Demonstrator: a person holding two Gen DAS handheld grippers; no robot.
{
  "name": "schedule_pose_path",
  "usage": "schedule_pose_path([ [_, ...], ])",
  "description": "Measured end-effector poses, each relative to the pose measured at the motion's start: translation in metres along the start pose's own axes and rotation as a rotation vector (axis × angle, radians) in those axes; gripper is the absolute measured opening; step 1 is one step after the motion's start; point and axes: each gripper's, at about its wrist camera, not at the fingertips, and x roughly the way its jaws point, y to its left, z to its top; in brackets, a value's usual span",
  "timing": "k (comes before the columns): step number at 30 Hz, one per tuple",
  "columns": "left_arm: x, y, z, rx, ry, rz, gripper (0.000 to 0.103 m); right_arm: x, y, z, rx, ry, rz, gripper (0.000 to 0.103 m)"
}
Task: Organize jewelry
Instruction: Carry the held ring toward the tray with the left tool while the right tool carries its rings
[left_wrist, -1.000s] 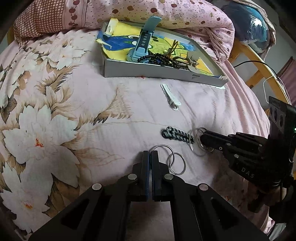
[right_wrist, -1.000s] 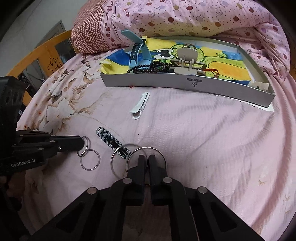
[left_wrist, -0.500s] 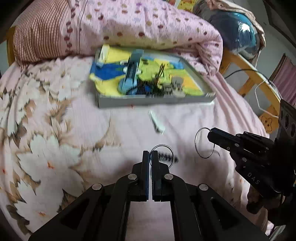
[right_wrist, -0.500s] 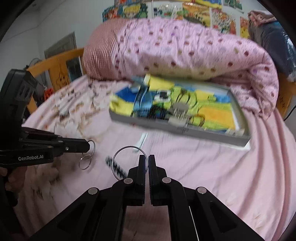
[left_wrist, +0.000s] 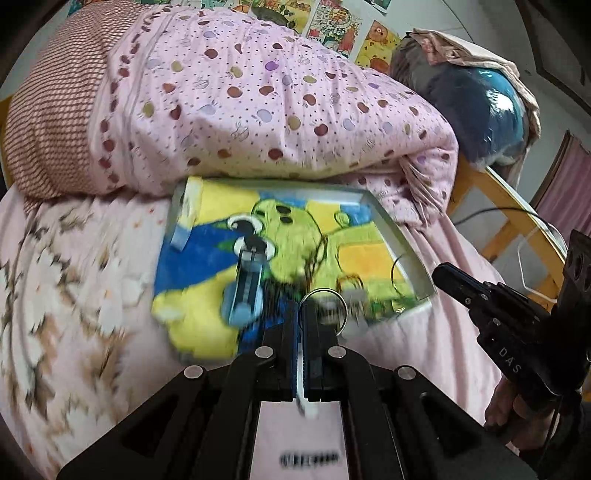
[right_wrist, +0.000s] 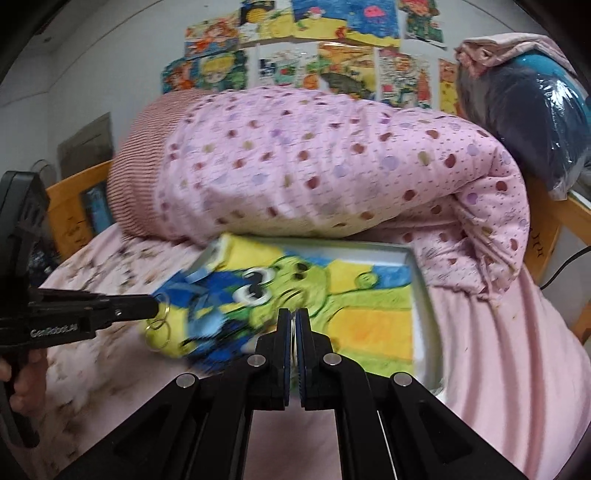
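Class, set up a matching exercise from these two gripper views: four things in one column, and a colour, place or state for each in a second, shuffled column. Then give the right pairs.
Things:
1. left gripper
2. tray
3. quilt
4. watch

Descriptions:
A. pink with coloured spots, rolled behind the tray
B. light blue strap, lying in the tray
C. shut on linked metal rings
D. grey rim, cartoon towel lining

Pairs: 1-C, 2-D, 3-A, 4-B
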Motion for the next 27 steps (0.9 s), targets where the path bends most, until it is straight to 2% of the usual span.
schedule_pose_path([
  [5, 0.038, 0.004, 0.014, 0.011, 0.031, 0.004, 0.000, 0.027, -0.021, 0.007, 0.044, 0.015, -0.017, 0.003],
  [10, 0.070, 0.008, 0.009, 0.032, 0.096, 0.015, 0.000, 0.050, -0.032, -0.005, 0.091, 0.071, -0.005, 0.003],
  [16, 0.089, 0.013, -0.002, 0.031, 0.164, 0.030, 0.000, 0.059, -0.033, -0.024, 0.123, 0.135, 0.022, 0.003],
  [21, 0.089, 0.016, -0.003, 0.012, 0.176, 0.039, 0.001, 0.057, -0.035, -0.034, 0.153, 0.165, 0.024, 0.003],
  [23, 0.086, 0.015, -0.002, 0.013, 0.175, 0.050, 0.010, 0.054, -0.037, -0.036, 0.166, 0.172, 0.025, 0.004],
  [25, 0.079, 0.016, 0.001, 0.001, 0.159, 0.037, 0.036, 0.051, -0.038, -0.037, 0.179, 0.175, 0.029, 0.007],
  [27, 0.071, 0.014, 0.002, -0.010, 0.130, 0.027, 0.041, 0.045, -0.039, -0.039, 0.188, 0.168, 0.027, 0.018],
])
